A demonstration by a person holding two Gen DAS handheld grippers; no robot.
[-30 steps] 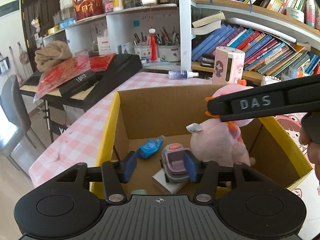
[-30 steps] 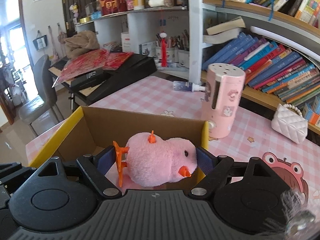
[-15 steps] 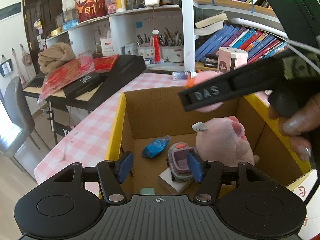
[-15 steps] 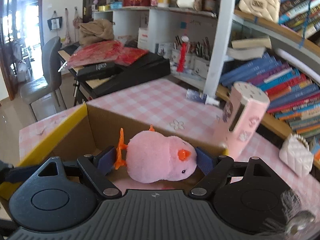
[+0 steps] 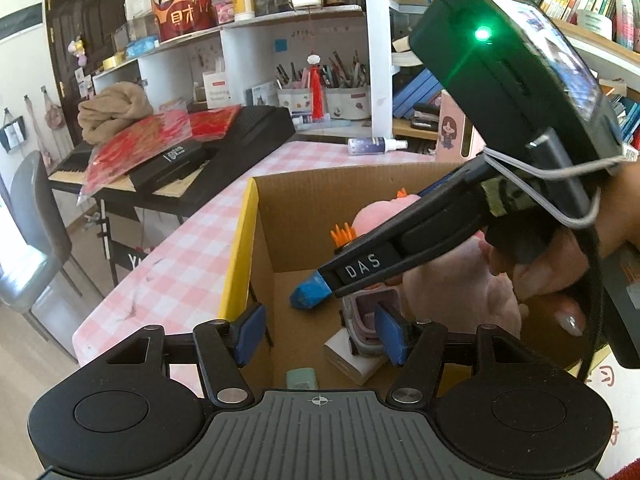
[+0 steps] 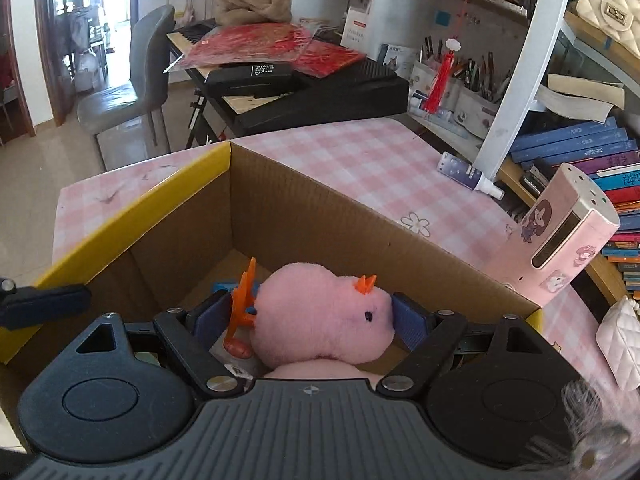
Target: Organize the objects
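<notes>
Right fingers (image 6: pixel 316 320) clamp pink chick (image 6: pixel 320 316) over cardboard box (image 5: pixel 280 204); left fingers (image 5: pixel 316 336) apart, empty; box holds pink plush (image 5: pixel 460 292).

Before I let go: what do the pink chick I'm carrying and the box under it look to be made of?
Pink chick: soft plush, by its fuzzy matte pile and rounded shape; the orange feet and comb look like smooth, stiff plastic. The right tool holds it. Box: corrugated cardboard, by the fine ribbing on its matte brown inner walls; the yellow rim looks like a printed or coated outer face.
</notes>
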